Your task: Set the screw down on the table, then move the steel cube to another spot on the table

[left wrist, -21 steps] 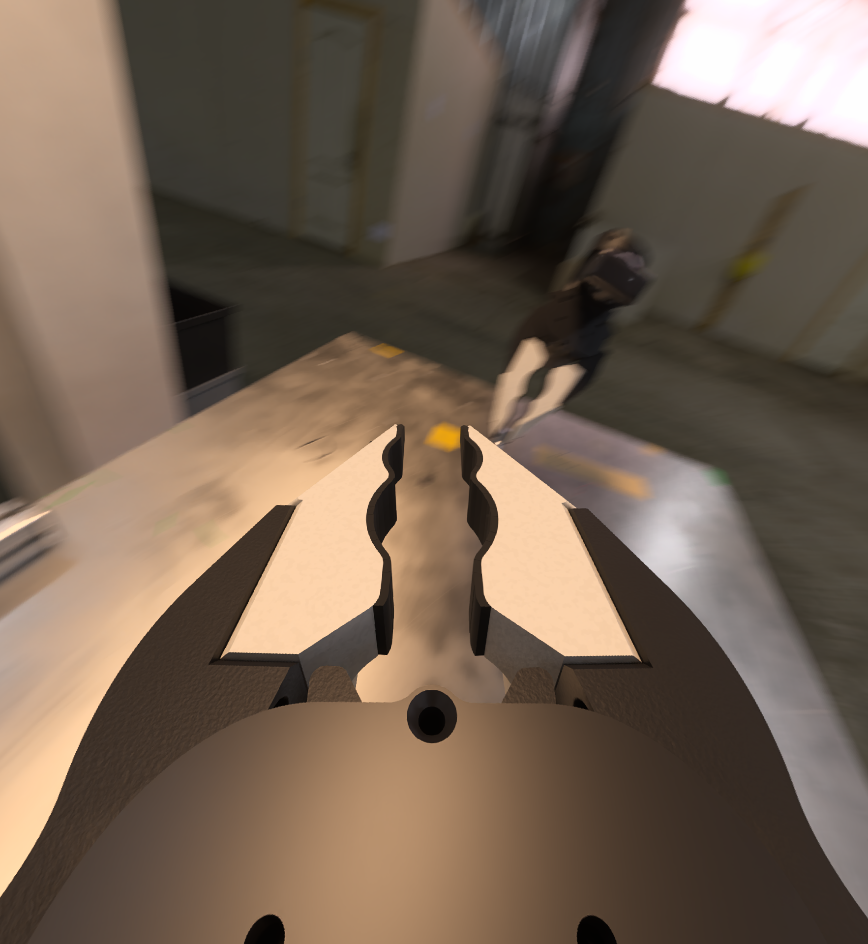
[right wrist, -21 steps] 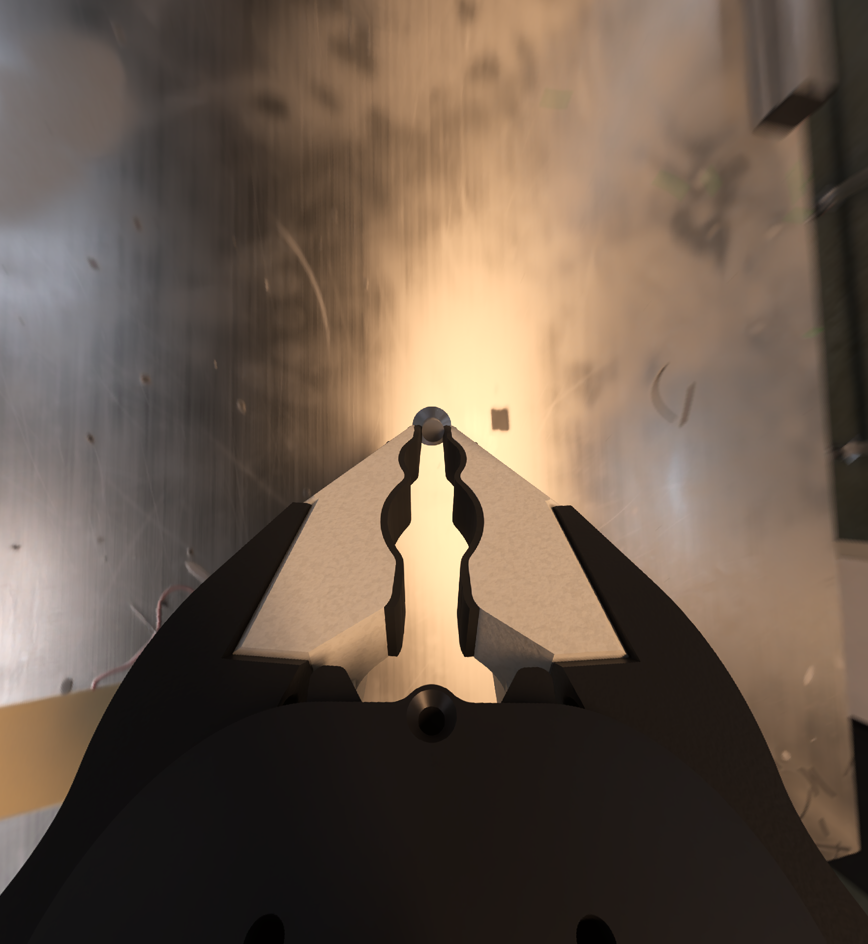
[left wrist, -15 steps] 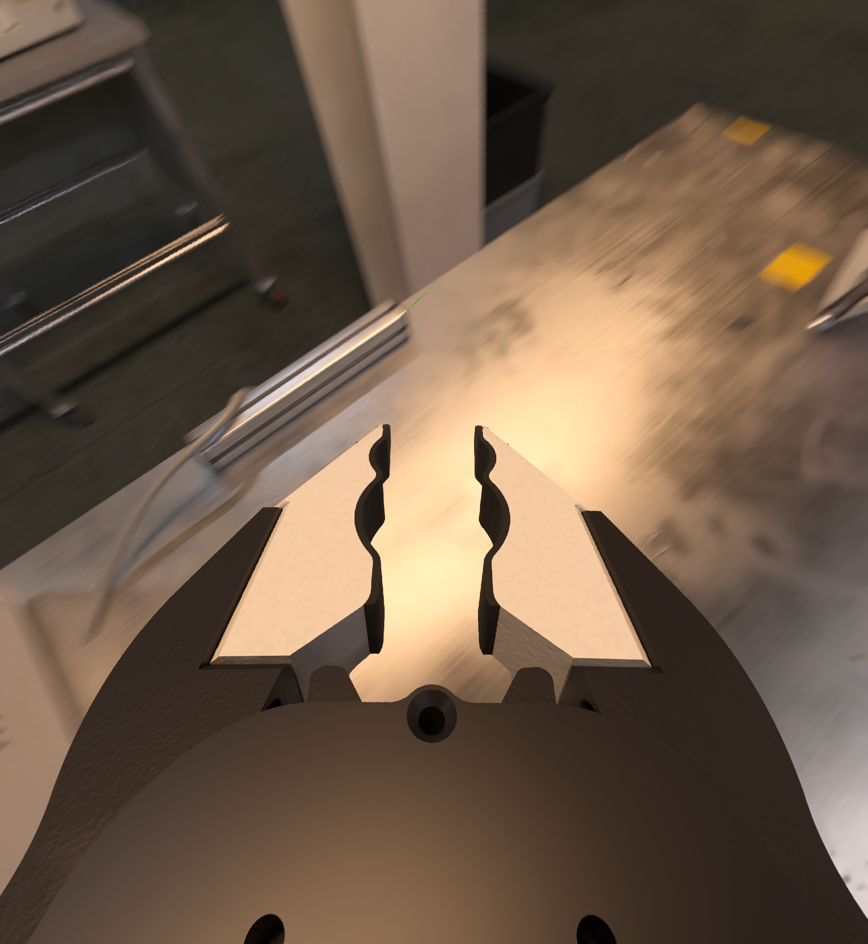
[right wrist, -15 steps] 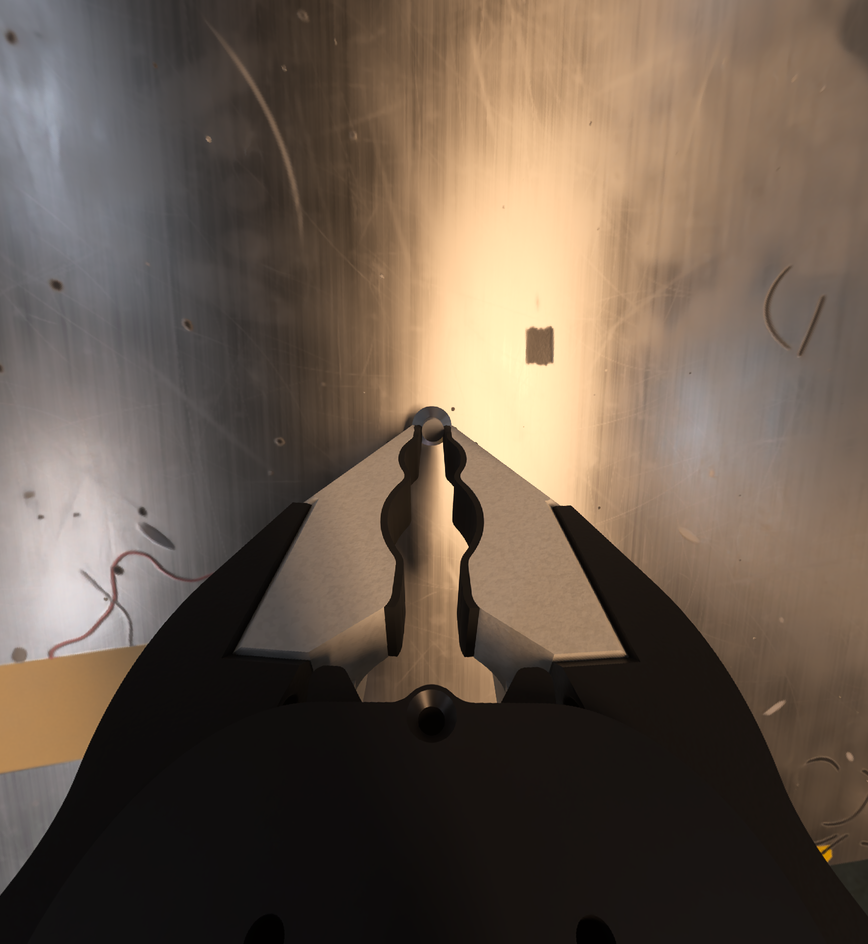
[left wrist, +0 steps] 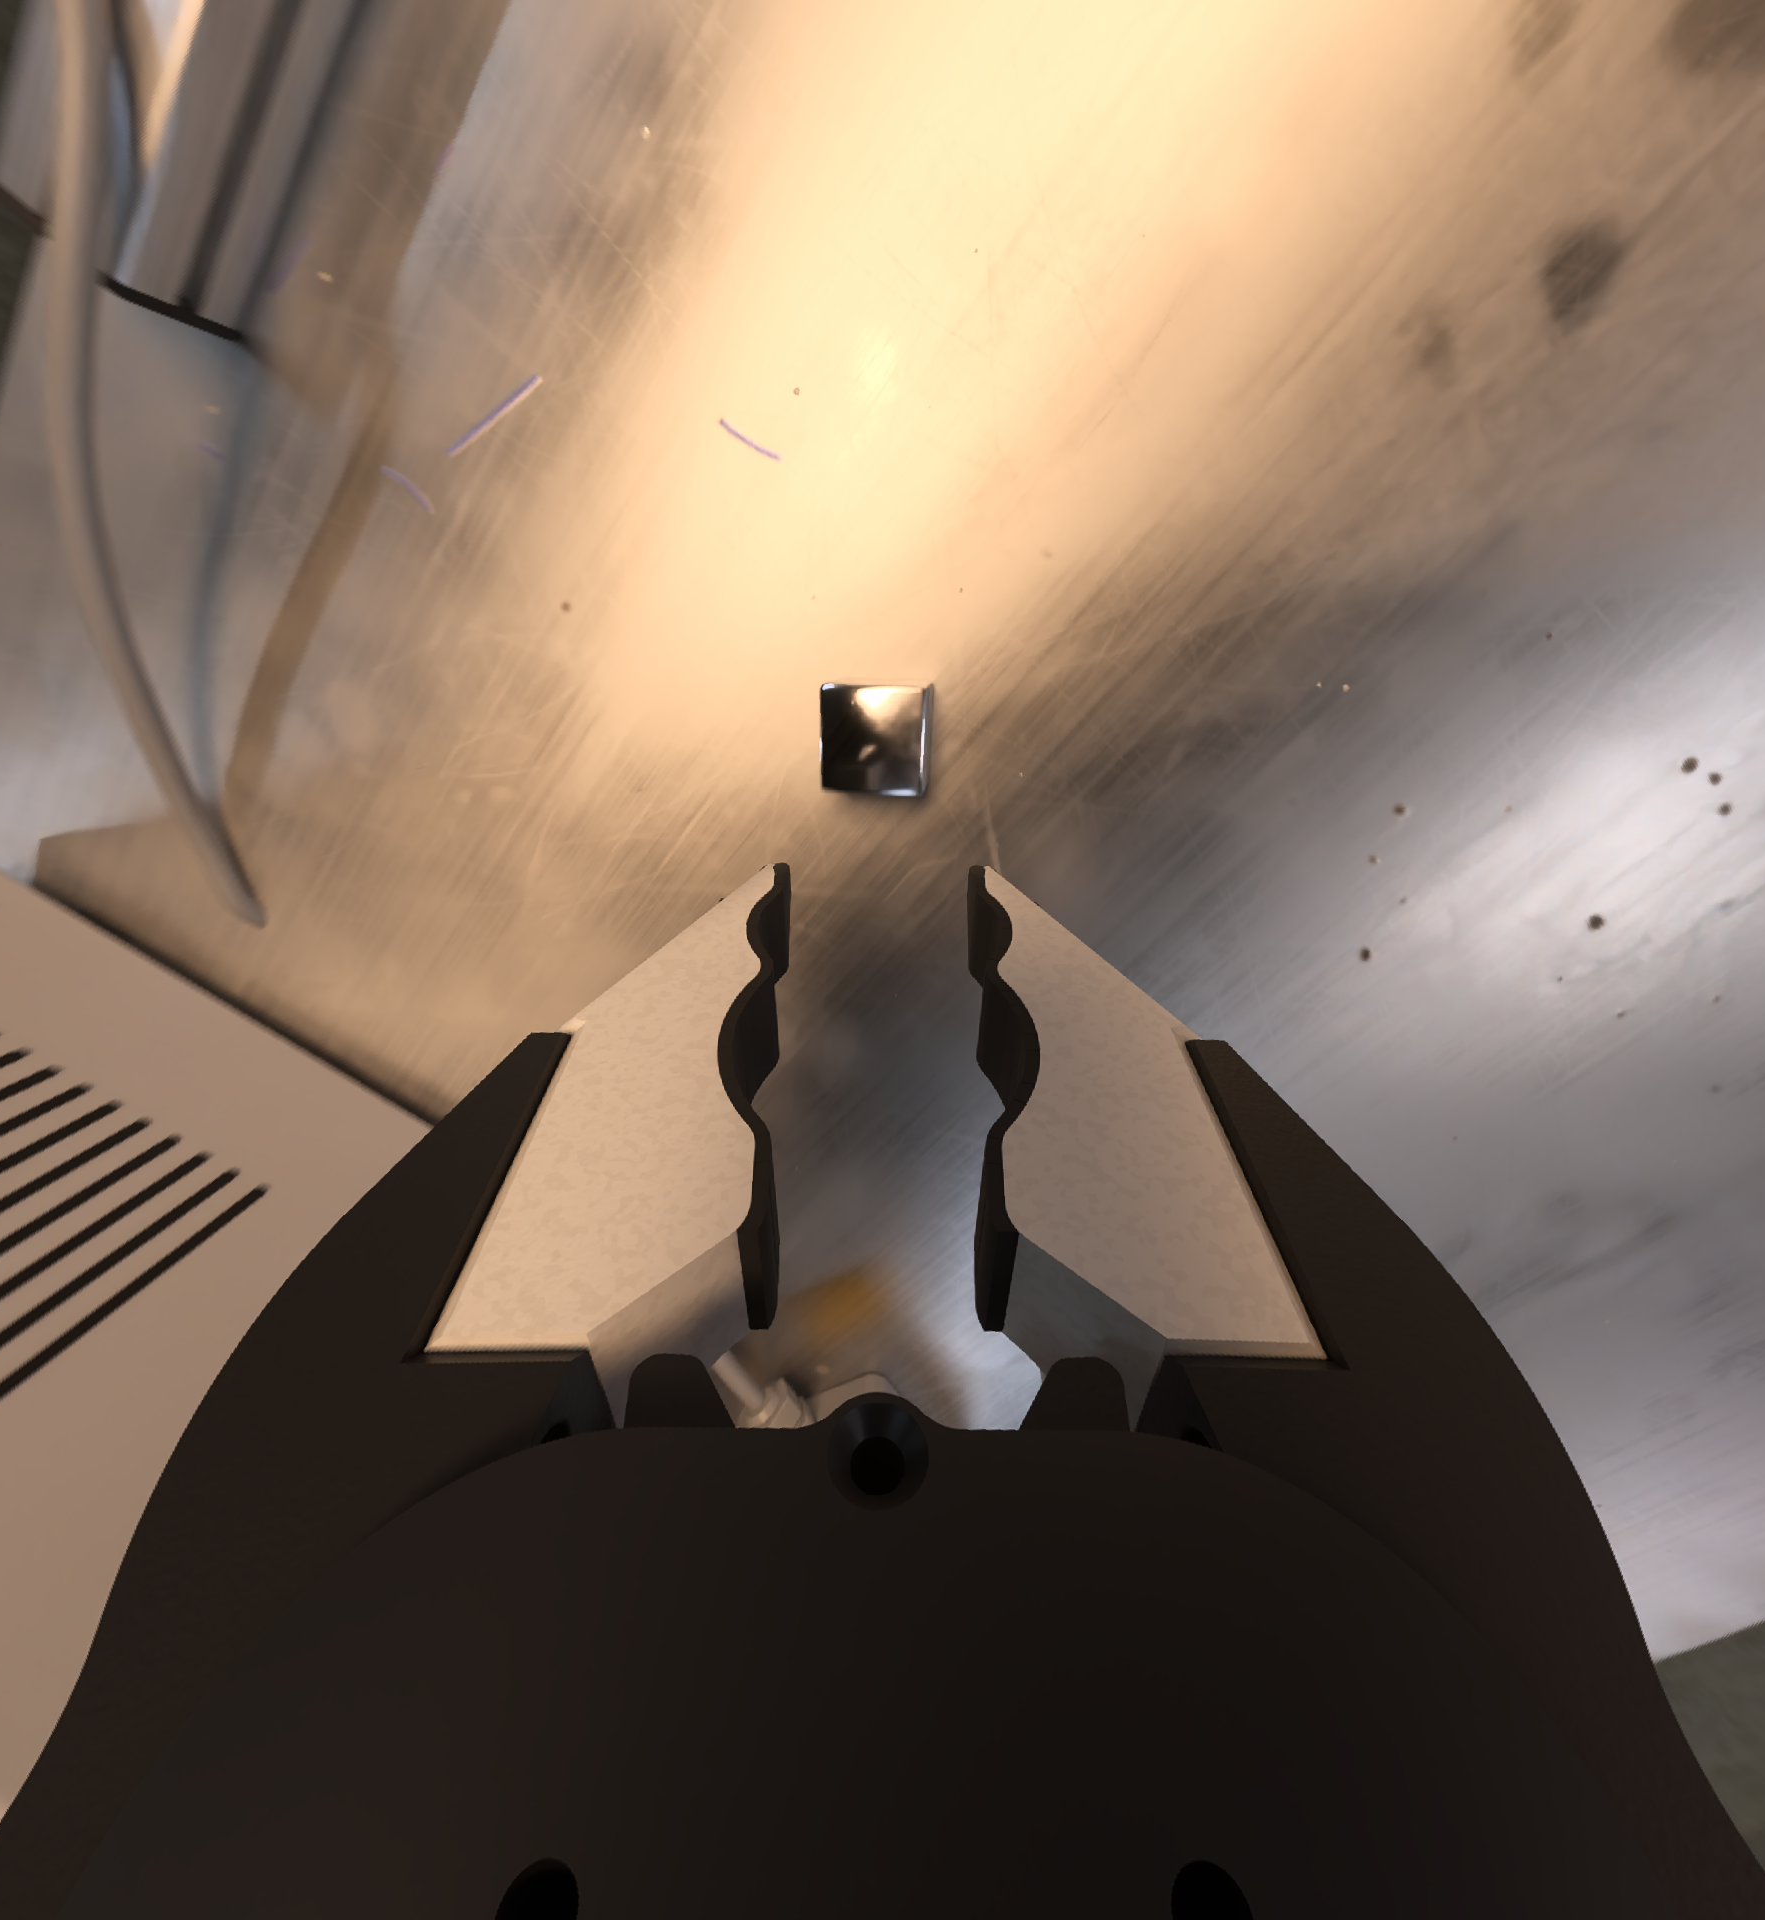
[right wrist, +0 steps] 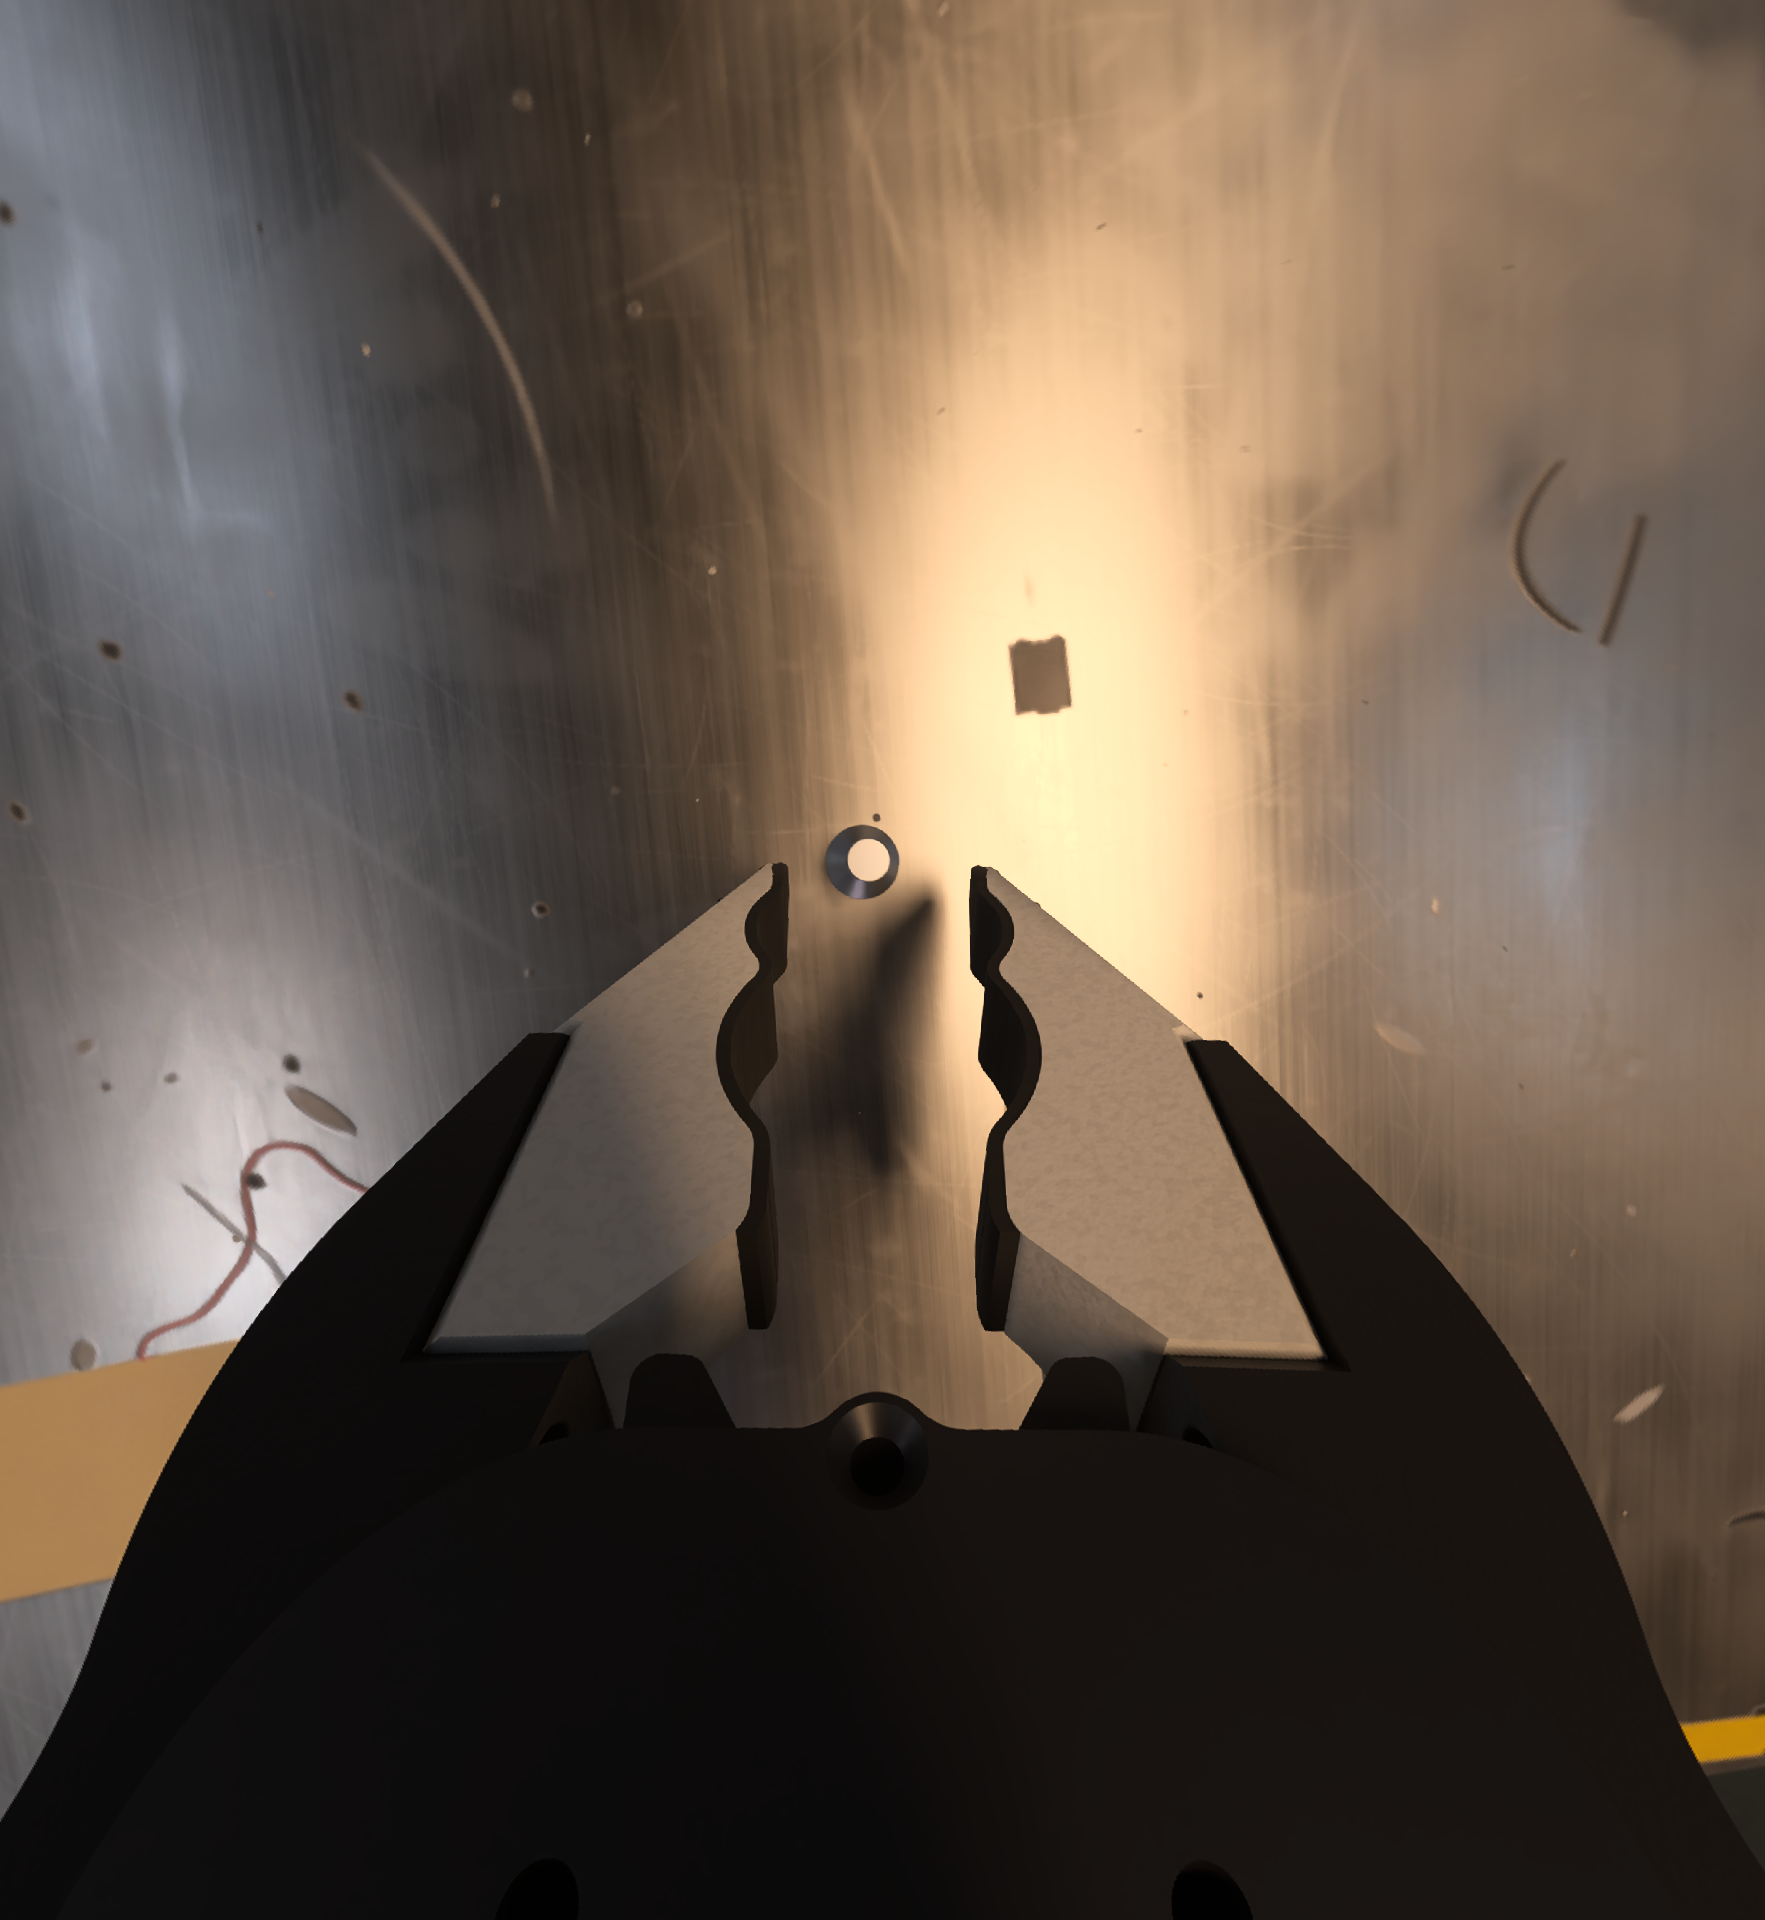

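In the left wrist view the shiny steel cube (left wrist: pixel 876 755) sits on the scratched metal table (left wrist: pixel 1377 727), just ahead of my left gripper (left wrist: pixel 876 878). That gripper is open and empty and points down at the table. In the right wrist view my right gripper (right wrist: pixel 876 878) is open. The screw (right wrist: pixel 861 860) shows end-on as a small ring just beyond the fingertips, nearer the left one and touching neither. A small dark square (right wrist: pixel 1040 675) lies farther ahead; I cannot tell whether it is the cube.
A vented beige box (left wrist: pixel 78 1143) stands at the lower left, with a grey cable (left wrist: pixel 119 623) and an aluminium rail (left wrist: pixel 203 156) beyond it. The table edge (left wrist: pixel 1688 1621) runs at the lower right. A tan tape strip (right wrist: pixel 26 1475) and a red wire (right wrist: pixel 234 1226) lie left of the right gripper.
My right gripper has opened and let go of the screw. My left gripper has swung down to face the table, bringing the steel cube into view.
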